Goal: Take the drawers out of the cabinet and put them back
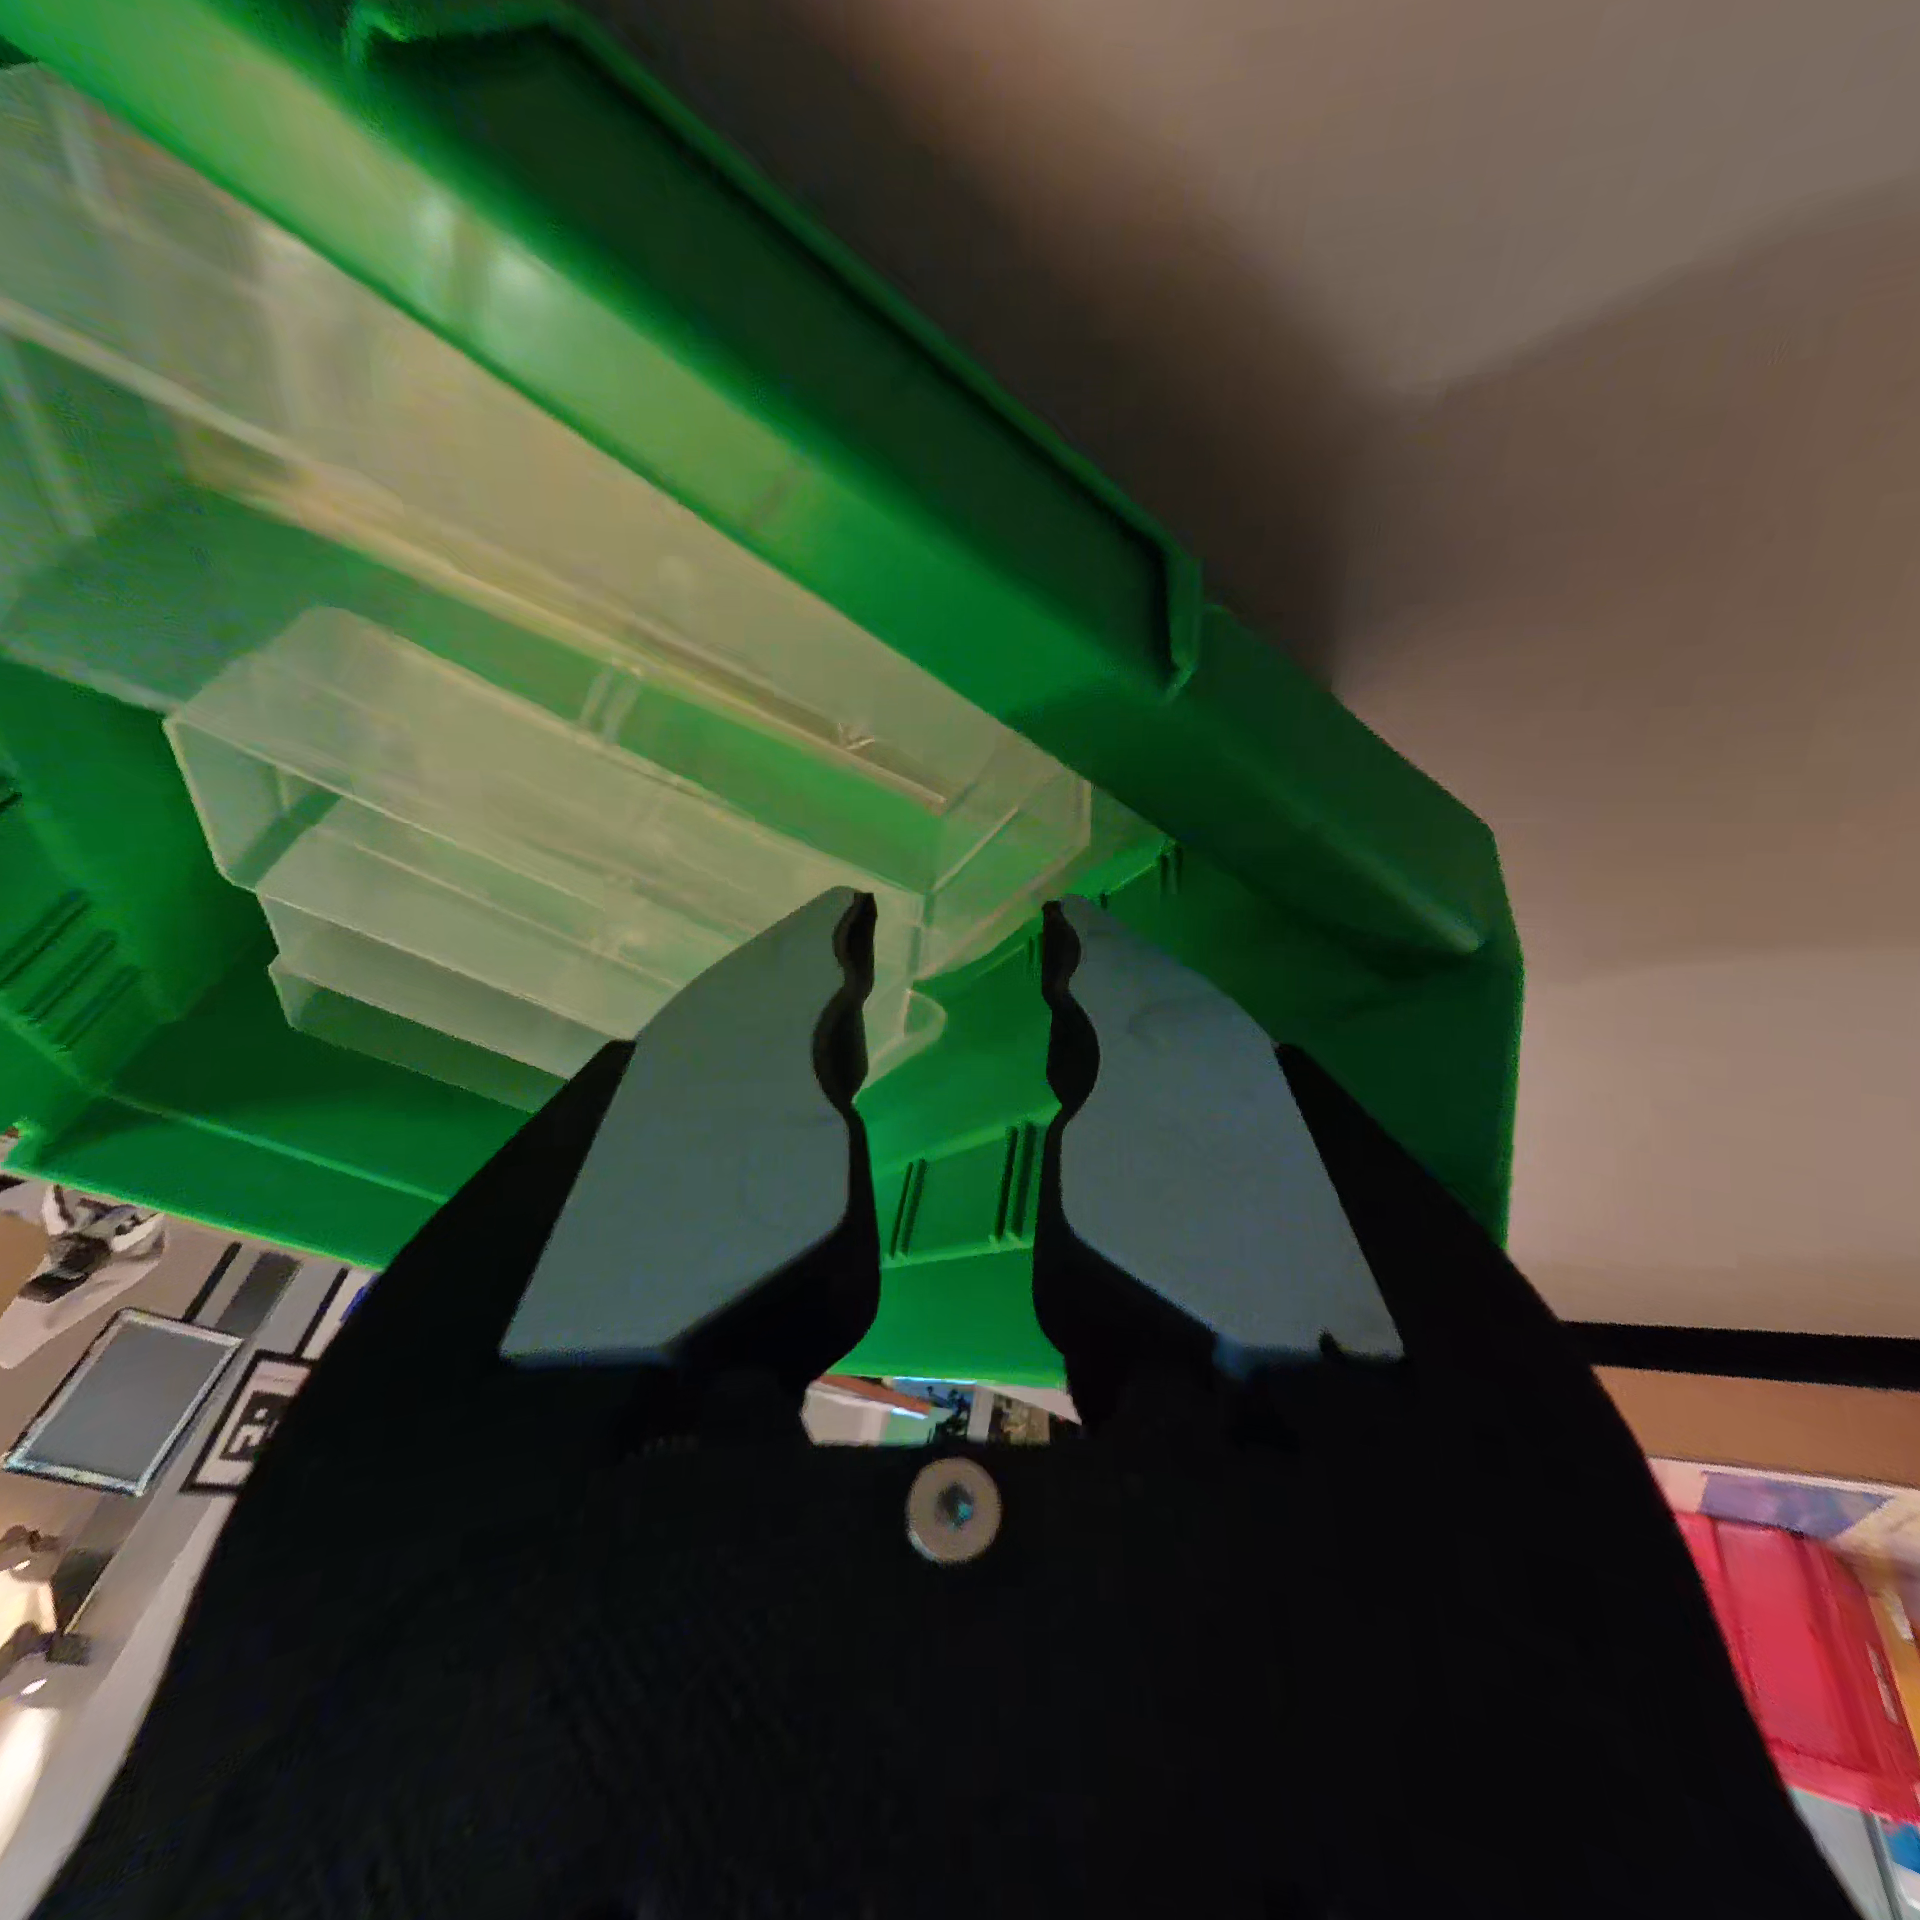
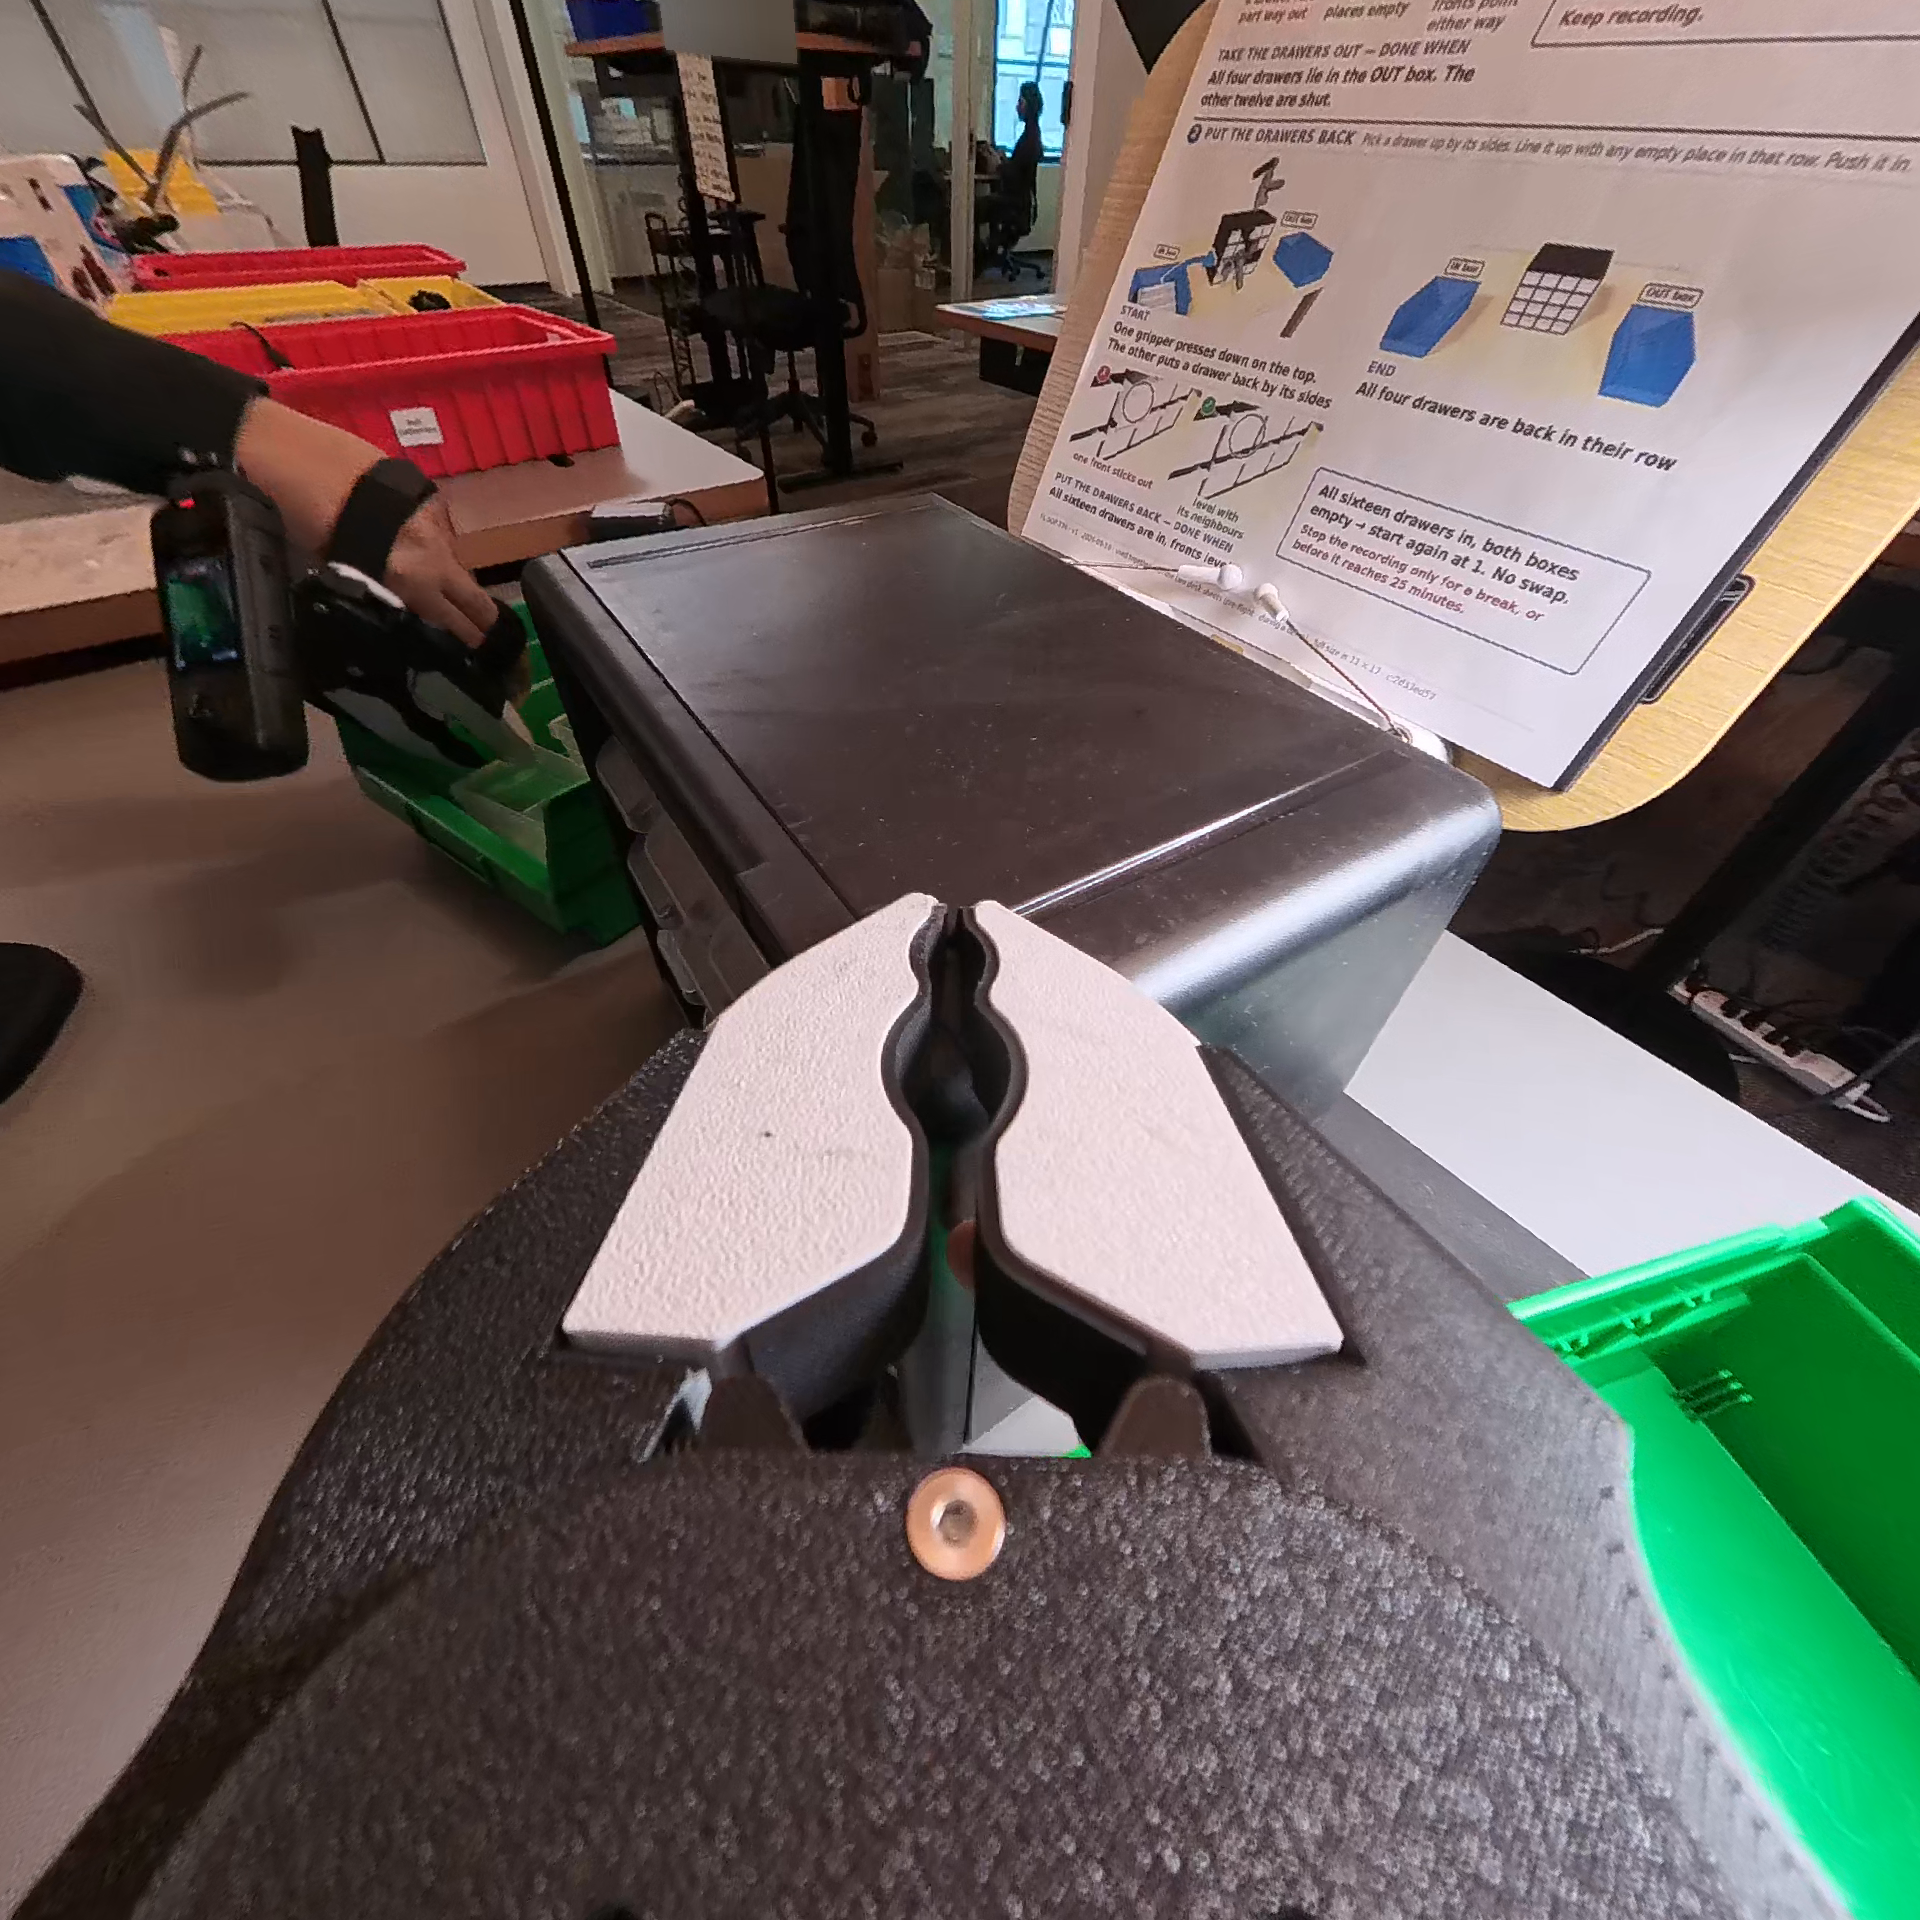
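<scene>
In the left wrist view a green bin (image 1: 935,499) holds several clear plastic drawers (image 1: 582,790), stacked. My left gripper (image 1: 956,914) is open, its fingertips either side of the right end of the stack; I cannot tell if they touch it. In the right wrist view the black cabinet (image 2: 987,707) stands in the middle with its drawer fronts (image 2: 665,862) on its left face. My right gripper (image 2: 951,914) is shut and empty, over the near edge of the cabinet top. The left gripper (image 2: 488,727), held by a hand, reaches into that green bin (image 2: 540,862) left of the cabinet.
A second green bin (image 2: 1766,1507) sits at the lower right beside the cabinet, its visible part empty. An instruction board (image 2: 1507,364) leans behind the cabinet. Red and yellow bins (image 2: 436,374) stand on a table at the back left. The grey tabletop (image 2: 260,1091) stretches left.
</scene>
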A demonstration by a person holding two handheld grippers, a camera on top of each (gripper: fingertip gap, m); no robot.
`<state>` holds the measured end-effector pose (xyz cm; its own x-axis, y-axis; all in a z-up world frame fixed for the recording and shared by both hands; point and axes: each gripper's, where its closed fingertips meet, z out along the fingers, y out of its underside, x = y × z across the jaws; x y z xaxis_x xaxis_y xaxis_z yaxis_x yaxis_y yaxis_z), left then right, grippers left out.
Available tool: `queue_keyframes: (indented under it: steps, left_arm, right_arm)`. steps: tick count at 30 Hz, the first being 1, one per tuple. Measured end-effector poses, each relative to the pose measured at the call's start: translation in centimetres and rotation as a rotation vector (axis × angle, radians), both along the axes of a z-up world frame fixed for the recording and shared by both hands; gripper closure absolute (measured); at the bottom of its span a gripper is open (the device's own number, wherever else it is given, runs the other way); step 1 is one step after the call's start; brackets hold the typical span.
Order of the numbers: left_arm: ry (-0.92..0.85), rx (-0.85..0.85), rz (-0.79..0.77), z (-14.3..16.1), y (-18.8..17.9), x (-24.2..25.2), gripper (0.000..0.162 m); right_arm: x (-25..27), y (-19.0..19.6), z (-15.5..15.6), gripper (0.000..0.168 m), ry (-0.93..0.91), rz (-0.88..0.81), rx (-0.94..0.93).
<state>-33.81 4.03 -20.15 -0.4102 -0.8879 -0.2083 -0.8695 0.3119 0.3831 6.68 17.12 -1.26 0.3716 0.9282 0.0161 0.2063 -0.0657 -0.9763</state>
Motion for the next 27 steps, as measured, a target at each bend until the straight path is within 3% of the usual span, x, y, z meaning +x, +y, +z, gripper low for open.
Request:
queue_keyframes:
  steps: [7,11,21,27]
  left_arm:
    - [0.055,-0.062,0.050,-0.9,-0.5,-0.7,0.144]
    - [-0.006,-0.064,0.111,-1.0,-0.9,0.1,0.148]
    - [-0.035,-0.104,0.207,-0.9,-1.5,0.3,0.132]
    - [0.001,-0.086,0.140,-1.7,-0.9,0.0,0.137]
  right_arm:
    - [0.0,0.0,0.0,0.166,0.000,0.000,0.005]
    - [0.0,0.0,0.0,0.166,0.004,0.005,0.004]
    - [0.0,-0.1,0.0,0.166,0.008,0.004,0.009]
    - [0.0,-0.1,0.0,0.166,0.018,0.013,0.004]
